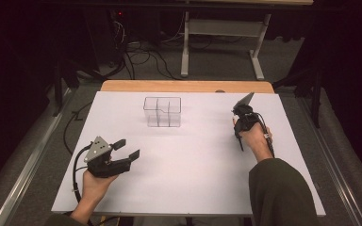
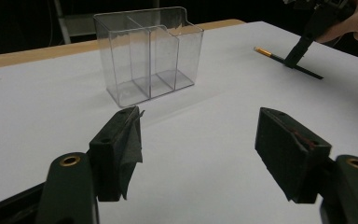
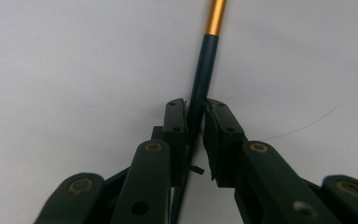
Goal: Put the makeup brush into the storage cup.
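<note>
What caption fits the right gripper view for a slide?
Right tongs shut on a dark pencil lying on the white table.

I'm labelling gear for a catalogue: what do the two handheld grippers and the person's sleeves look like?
Both are black two-jaw tools with blocky pads and brass-coloured rivets at the jaw arms. The left gripper carries a grey three-cornered plate on top, and a black cable loops from its rear. The right gripper has a similar plate standing on edge. An olive-green sleeve covers the right forearm.
</note>
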Available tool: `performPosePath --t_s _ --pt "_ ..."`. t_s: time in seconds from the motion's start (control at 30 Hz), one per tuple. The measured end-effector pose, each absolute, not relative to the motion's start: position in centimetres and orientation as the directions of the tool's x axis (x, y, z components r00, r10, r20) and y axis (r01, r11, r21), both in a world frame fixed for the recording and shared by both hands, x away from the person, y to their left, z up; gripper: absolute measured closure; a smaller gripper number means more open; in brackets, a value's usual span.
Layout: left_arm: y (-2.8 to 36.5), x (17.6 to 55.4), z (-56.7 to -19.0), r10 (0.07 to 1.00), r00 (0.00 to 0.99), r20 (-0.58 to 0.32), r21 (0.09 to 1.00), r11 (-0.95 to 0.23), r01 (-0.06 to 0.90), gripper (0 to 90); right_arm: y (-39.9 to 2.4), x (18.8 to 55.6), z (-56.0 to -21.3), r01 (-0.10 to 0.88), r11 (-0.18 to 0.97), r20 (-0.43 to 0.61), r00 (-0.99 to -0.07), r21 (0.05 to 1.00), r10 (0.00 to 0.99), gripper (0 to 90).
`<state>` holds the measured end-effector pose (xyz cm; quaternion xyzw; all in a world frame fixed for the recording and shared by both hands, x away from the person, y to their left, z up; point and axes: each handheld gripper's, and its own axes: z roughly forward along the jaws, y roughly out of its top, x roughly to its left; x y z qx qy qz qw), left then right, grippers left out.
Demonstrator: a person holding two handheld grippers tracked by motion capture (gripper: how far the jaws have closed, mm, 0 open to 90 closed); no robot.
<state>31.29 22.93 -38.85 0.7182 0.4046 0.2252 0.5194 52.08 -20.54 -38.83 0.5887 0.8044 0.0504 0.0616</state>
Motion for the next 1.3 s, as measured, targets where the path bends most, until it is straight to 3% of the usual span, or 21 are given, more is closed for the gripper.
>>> performPosePath --t_s 0.87,1.3 --pt "22.9 31.3 -38.8 0.815 0.572 -0.095 0.928 -0.136 0.347 31.7 -20.9 51.7 -38.7 0.913 0.363 -0.043 -0.361 0.187 0.931 85.1" --pt "22.9 31.3 -38.9 0.815 0.572 -0.092 0.927 -0.140 0.349 31.7 -21.9 50.4 -37.5 0.886 0.380 0.007 -0.396 0.264 0.918 85.1"
